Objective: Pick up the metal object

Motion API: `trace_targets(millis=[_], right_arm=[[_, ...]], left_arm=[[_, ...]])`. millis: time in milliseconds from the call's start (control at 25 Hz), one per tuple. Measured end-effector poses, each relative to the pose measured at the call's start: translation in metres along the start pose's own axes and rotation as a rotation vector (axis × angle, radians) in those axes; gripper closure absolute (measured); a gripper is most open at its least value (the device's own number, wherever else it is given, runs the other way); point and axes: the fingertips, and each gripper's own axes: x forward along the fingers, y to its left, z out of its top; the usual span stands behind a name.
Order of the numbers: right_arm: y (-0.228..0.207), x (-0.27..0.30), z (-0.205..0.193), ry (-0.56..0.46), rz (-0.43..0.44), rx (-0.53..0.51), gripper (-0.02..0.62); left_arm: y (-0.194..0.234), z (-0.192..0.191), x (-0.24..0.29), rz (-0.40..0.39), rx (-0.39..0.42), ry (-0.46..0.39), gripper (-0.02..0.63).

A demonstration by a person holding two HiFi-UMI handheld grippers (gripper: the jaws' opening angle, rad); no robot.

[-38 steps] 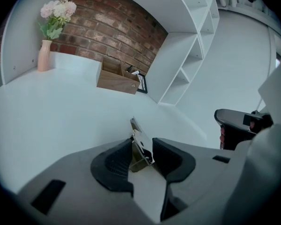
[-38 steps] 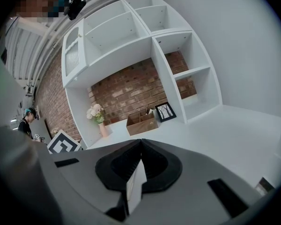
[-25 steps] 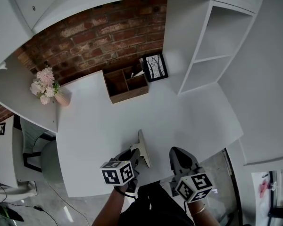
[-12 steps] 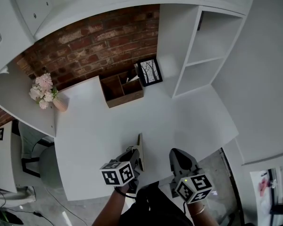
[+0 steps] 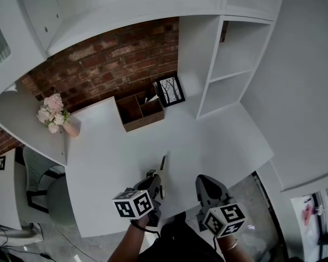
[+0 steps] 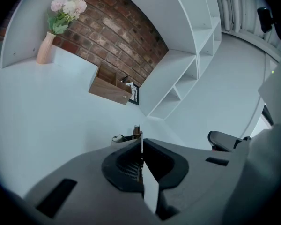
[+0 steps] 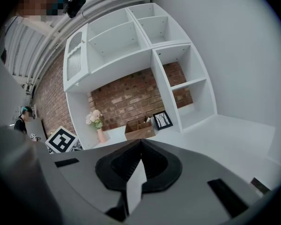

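The metal object [image 5: 163, 171] is a thin flat strip, standing edge-on at the near part of the white desk [image 5: 115, 152]. My left gripper [image 5: 154, 183] sits at its near end with the jaws closing tight on it. In the left gripper view the strip [image 6: 136, 132] pokes out past the pressed-together jaws of the left gripper [image 6: 141, 142]. My right gripper [image 5: 206, 185] hangs over the desk's near edge, to the right of the strip and apart from it. In its own view the right gripper [image 7: 140, 142] is shut and holds nothing.
A wooden desk organiser [image 5: 140, 110] and a framed tree picture [image 5: 170, 90] stand at the back by the brick wall. A vase of pink flowers [image 5: 57, 115] is at the far left. White shelving [image 5: 229, 70] rises at the right. A chair [image 5: 41, 179] stands left of the desk.
The left jaws have shut on the metal strip. The strip has turned from lying tilted on the desk to standing edge-on. The right gripper has hardly moved.
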Motion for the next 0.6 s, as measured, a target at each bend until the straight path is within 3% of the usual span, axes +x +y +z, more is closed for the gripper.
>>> trace_targets(millis=[600], right_arm=[[0.024,-0.024,0.015,-0.098,-0.004,0.020,0.592]], left_arm=[[-0.055,0.046,-0.041,-0.097,0.205,-0.117,0.595]])
